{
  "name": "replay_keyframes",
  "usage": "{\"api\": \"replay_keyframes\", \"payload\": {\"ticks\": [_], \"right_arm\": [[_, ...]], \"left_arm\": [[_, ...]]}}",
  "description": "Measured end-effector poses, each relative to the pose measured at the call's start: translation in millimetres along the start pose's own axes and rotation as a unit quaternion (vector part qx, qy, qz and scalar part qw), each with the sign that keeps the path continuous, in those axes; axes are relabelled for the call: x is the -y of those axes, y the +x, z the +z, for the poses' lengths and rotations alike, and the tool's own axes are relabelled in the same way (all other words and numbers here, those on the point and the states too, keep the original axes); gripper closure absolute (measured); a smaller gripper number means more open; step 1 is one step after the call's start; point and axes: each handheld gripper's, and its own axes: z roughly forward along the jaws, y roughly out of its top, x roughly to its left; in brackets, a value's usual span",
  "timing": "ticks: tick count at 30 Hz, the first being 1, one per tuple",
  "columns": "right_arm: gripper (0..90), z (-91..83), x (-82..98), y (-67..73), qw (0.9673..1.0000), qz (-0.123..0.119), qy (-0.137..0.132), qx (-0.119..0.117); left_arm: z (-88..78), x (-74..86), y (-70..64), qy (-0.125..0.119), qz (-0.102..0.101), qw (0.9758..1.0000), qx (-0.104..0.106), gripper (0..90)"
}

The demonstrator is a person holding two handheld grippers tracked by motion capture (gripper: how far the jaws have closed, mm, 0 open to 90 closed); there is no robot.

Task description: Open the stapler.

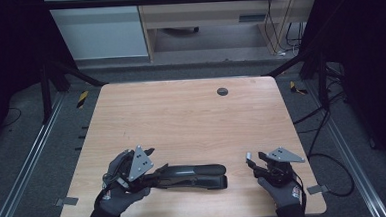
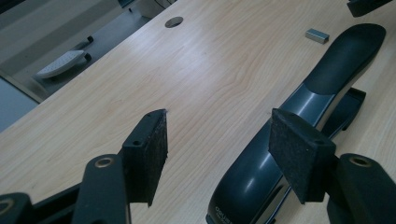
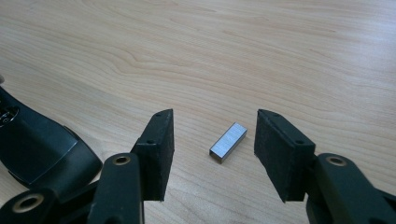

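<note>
A long black stapler [image 1: 189, 176] lies flat near the table's front edge, left of centre. My left gripper [image 1: 153, 163] hovers at its left end, open. In the left gripper view the gripper [image 2: 219, 126] has bare wood between its pads, and one pad stands over the stapler [image 2: 322, 88] body without pressing it. A small silver block of staples [image 3: 228, 142] lies on the wood between the pads of my open right gripper [image 3: 215, 121], touching neither. From above, the right gripper [image 1: 254, 164] sits to the right of the stapler's tip. The staples [image 2: 317, 36] also show beyond the stapler.
The wooden table [image 1: 191, 118] has a round cable hole [image 1: 222, 91] near its far edge. Black frame posts and cables stand on the floor at both sides. A desk and a wall lie beyond the far edge.
</note>
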Motion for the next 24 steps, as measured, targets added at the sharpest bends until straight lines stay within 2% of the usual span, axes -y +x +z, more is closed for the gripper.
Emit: {"api": "replay_keyframes", "payload": {"ticks": [7, 12, 16, 24], "right_arm": [[48.6, 0.3, -0.1, -0.1, 1.0, 0.0, 0.002, -0.001], [48.7, 1.6, 0.4, -0.3, 1.0, 0.001, 0.006, 0.0], [48.7, 2.2, 0.0, 0.3, 0.9999, 0.0, 0.01, 0.0], [48.7, 3.8, -0.4, 1.0, 0.9999, -0.006, 0.013, 0.001]], "left_arm": [[0.9, -4.3, -9.9, 0.009, 0.027, 0.9996, 0.005, 37.2], [2.9, -5.9, -14.8, 0.01, 0.032, 0.9994, 0.008, 36.9], [8.2, -6.6, -23.4, 0.02, 0.049, 0.9986, 0.008, 36.4], [12.7, -9.9, -37.7, 0.024, 0.074, 0.997, 0.005, 35.9]]}}
